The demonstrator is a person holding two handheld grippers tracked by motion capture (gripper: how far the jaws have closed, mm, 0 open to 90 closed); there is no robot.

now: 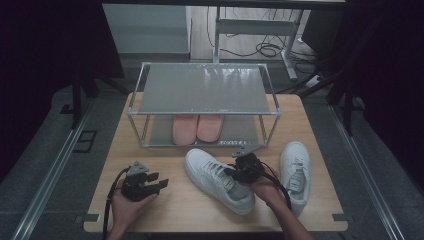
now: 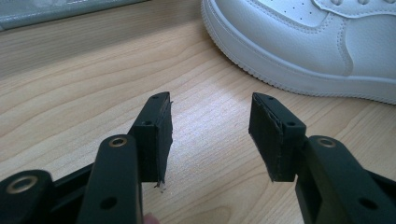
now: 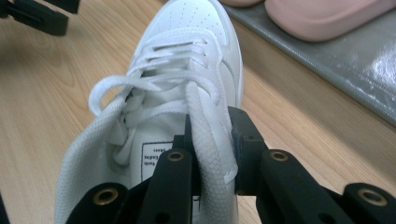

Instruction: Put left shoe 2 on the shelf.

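A wooden table (image 1: 165,205) carries a two-tier metal shoe rack (image 1: 202,90) along its far edge, pink slippers (image 1: 197,128) on the lower shelf. Two white sneakers remain unshelved: the centre sneaker (image 1: 218,180), its collar pinched by the right gripper (image 3: 212,158), and another (image 1: 295,172) near the right edge. The left gripper (image 2: 210,135) gapes empty near the left front edge.

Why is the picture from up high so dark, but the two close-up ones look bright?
In the high view, the room around the table is dim and the corners go nearly black. The left gripper view is bright, with a soft shine on the wood beside the white sneaker. In the right gripper view, the metal shelf glares, and the near jaws look slightly blurry.
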